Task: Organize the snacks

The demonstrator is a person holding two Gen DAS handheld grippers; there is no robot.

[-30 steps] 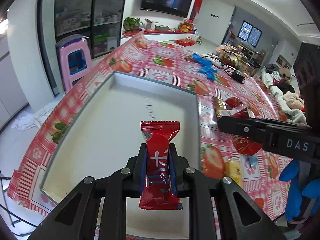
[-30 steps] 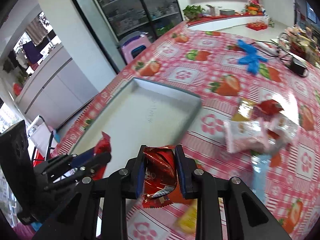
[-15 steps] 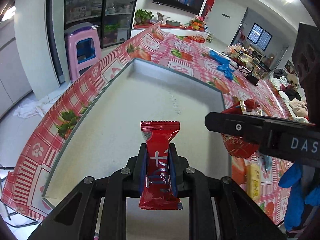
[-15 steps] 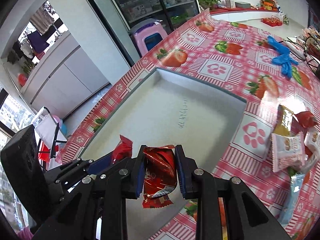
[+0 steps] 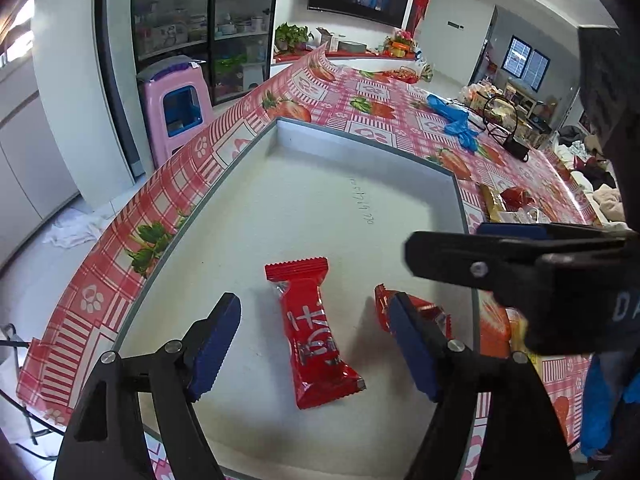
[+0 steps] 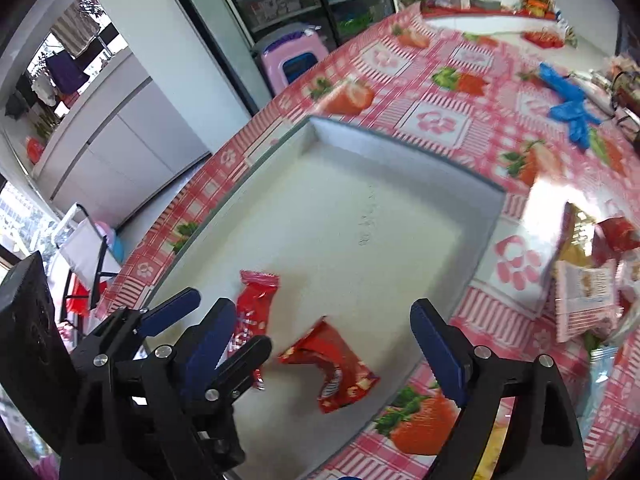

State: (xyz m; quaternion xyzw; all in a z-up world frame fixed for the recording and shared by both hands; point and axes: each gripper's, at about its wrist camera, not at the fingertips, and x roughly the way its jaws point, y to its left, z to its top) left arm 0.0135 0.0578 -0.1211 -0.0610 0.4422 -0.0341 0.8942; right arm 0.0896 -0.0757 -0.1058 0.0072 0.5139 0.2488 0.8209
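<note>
Your shallow white rectangular tray [image 5: 448, 176] sits on the red-and-pink strawberry-print plastic tablecloth [image 5: 376, 116], one tray. Two snacks lie flat on its floor. The long red foil bar wrapper [image 5: 316, 336] rests between your left gripper [image 5: 316, 344] fingers, touching neither; those jaws have just been opening and are released. The crumpled red foil snack packet [image 6: 334, 364] lies at 3 o'clock of the bar, between your right gripper [image 6: 326, 344] fingers, also untouched; those jaws have just been opening too, spread wide. A loose snack pile [image 6: 588, 268] waits outside the tray at 3 o'clock; count unclear.
</note>
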